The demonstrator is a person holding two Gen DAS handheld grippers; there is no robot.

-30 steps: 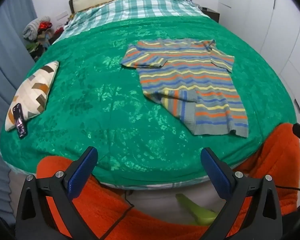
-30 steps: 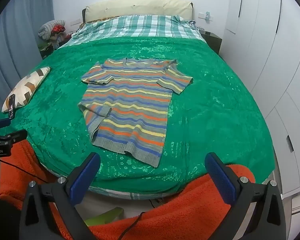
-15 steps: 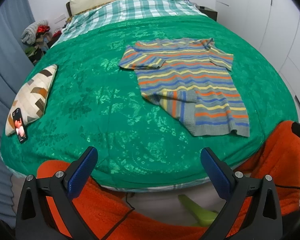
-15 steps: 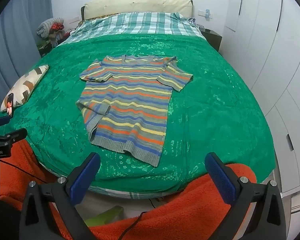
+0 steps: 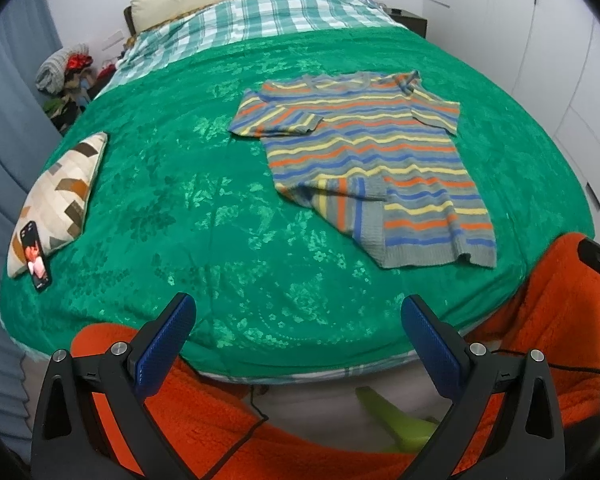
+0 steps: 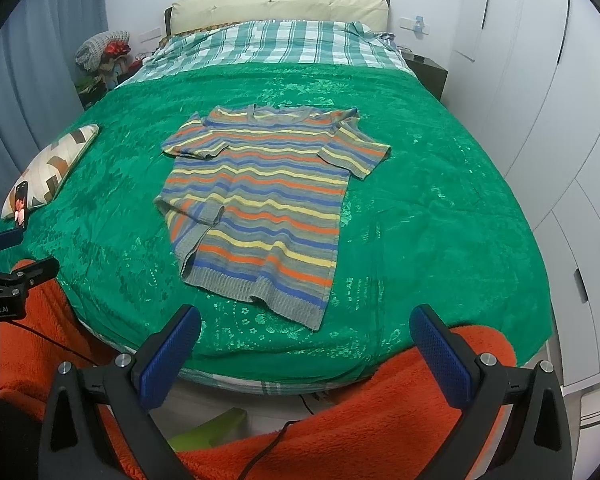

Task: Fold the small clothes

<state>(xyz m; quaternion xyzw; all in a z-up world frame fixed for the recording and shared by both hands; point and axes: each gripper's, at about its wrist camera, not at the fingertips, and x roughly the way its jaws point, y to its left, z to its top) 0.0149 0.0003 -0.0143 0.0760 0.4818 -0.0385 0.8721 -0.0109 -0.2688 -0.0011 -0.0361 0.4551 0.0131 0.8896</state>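
Phone and patterned cushion sit far left of the sweater, at the left edge of the green bedspread; neither is touching it.

Left gripper: jaws wide apart, nothing between them, hovering off the foot of the bed, below and left of the sweater. Not in contact with any fabric.

Striped sweater lies flat mid-bed, neckline toward the headboard, hem toward the grippers. Its left sleeve is already tucked in over the chest. The lower-left hem corner is flipped over onto the body, making a messy diagonal flap. Its right sleeve is spread out.

Right gripper: jaws also wide apart, empty, just below the sweater's hem, closer to it than the left one.

Change over the last second: the sweater itself hasn't moved, and both views now sit slightly nearer and higher over it. Reads as an approach, no grasp yet.

Meaning for the task: folding has barely started. My guess is the next step is fixing the flipped corner or taking the hem. Knit looks soft and floppy, so pinching one layer only could drag the whole piece across the slick bedspread.

Wardrobe doors are well right of the sweater, irrelevant.
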